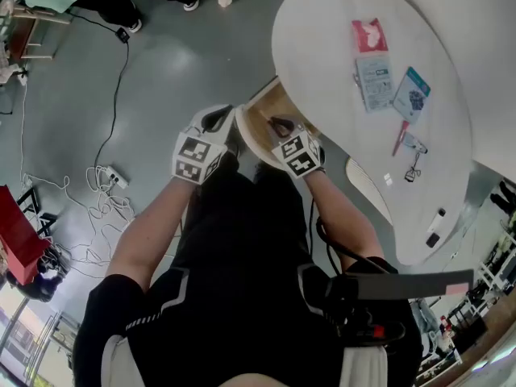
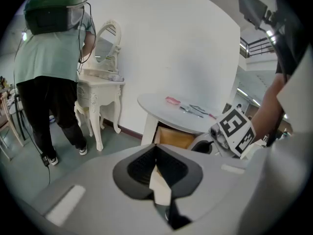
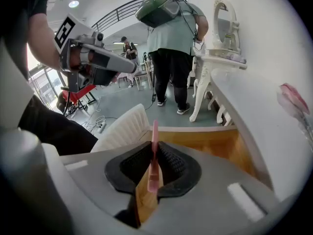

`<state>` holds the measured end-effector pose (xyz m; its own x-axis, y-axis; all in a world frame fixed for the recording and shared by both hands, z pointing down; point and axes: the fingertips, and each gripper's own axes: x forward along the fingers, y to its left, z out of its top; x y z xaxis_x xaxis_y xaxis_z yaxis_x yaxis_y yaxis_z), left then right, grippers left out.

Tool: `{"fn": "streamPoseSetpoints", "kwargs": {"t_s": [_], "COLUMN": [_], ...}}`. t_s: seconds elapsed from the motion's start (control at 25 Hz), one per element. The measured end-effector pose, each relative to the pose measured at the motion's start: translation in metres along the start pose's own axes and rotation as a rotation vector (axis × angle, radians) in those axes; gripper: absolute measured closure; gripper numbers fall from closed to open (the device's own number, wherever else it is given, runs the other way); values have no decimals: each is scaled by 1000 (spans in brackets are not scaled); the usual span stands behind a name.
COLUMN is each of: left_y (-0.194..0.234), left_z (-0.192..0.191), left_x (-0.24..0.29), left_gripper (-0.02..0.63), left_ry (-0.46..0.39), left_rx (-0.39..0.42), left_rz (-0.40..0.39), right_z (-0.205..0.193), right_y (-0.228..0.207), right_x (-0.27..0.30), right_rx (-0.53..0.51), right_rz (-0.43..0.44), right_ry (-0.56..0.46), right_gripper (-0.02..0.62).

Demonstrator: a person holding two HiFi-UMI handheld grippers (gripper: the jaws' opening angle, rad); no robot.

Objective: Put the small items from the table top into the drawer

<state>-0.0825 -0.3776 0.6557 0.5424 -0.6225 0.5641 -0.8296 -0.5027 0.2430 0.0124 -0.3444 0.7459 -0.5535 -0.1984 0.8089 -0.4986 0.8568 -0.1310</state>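
In the head view the wooden drawer (image 1: 262,111) stands pulled out from under the round white table (image 1: 322,22). My right gripper (image 1: 280,127) hangs over the drawer, shut on a thin pink strip (image 3: 153,153) that stands on edge between its pads, above the drawer's wooden inside (image 3: 215,143). Beside the drawer's white front is my left gripper (image 1: 219,122), shut on a small flat cream piece (image 2: 159,182). On the table lie a red packet (image 1: 368,35), two blue-and-white packets (image 1: 376,81), a red pen (image 1: 400,137) and a binder clip (image 1: 413,171).
A person in a green shirt (image 2: 46,58) stands by a white dressing table with a mirror (image 2: 100,84). Cables and a power strip (image 1: 113,176) lie on the grey floor to the left. The drawer's ribbed white front (image 3: 122,129) curves beside the right jaws.
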Motion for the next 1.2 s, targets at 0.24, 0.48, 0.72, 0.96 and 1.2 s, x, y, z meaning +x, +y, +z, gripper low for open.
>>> {"fn": "streamPoseSetpoints", "kwargs": {"t_s": [0.24,0.48,0.72,0.96,1.2], "left_y": [15,22,29,33,38], "left_z": [-14,-27,-34,-44,-45], "left_x": [10,16,20,17,4], "left_gripper": [604,605,606,605,605], "left_ry": [17,13,-32,-25,-32], "left_rx": [-23,8,-28,-45,-68], "left_rz": [13,23,43,52,78], "right_z": [-9,-24,-36,-49,-63], "right_y": [-3,-9,-11,-10,-12], "right_x": [23,47,74,92,112], "right_rx": [-13,-49,-108,-124,-136], "right_rz": [13,17,50,68,87], "right_ry": [54,122,183,246,294], "right_gripper": [548,548,548,548,548]}}
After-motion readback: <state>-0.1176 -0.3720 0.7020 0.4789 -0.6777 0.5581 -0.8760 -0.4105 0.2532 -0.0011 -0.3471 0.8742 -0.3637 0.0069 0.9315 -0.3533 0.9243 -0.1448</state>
